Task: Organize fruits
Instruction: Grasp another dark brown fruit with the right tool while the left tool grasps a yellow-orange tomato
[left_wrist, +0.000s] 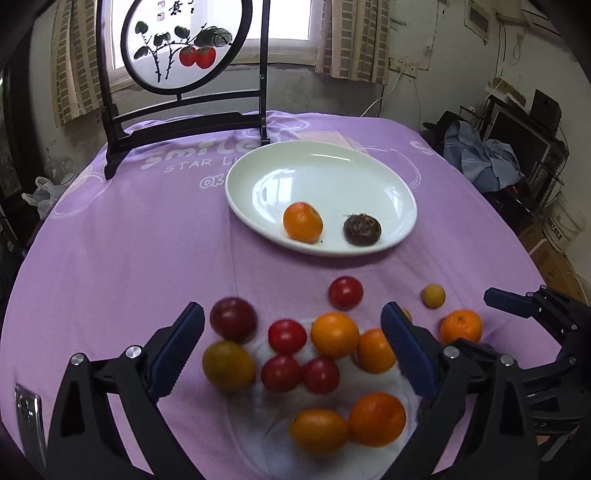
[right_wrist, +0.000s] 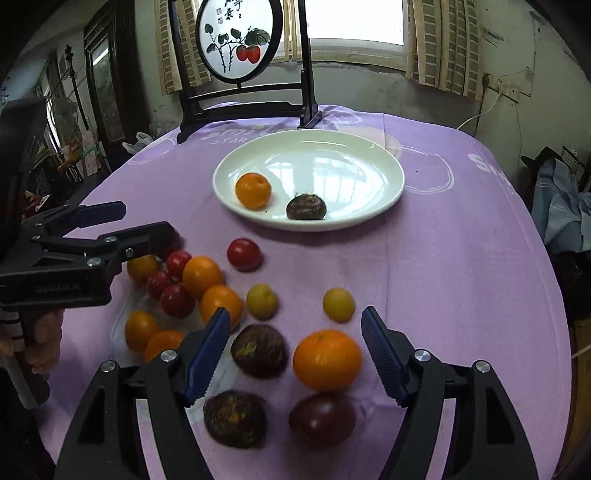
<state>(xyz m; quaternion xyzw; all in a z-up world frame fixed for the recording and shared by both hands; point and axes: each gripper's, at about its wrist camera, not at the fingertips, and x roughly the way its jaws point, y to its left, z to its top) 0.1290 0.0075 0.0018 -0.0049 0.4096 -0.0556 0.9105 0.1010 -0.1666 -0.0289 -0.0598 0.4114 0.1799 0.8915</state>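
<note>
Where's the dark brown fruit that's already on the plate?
The dark brown fruit sits near the front rim of the white plate, just right of the orange in both views.

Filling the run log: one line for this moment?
left gripper: open, over fruit pile | right gripper: open, over orange | plate: two fruits | rest on cloth

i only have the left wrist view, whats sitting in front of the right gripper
Observer: An orange lies on the cloth between the open fingers of the right gripper, untouched.
Operator: anything dark near it
Observer: Yes, three: a dark brown fruit left of the orange, a rough dark one nearer the camera, and a dark purple fruit just below the orange.
Operator: whats next to the small yellow one
Observer: A second small yellow fruit lies to the left of the first one, apart from it; the left gripper's finger mostly hides it from you.
</note>
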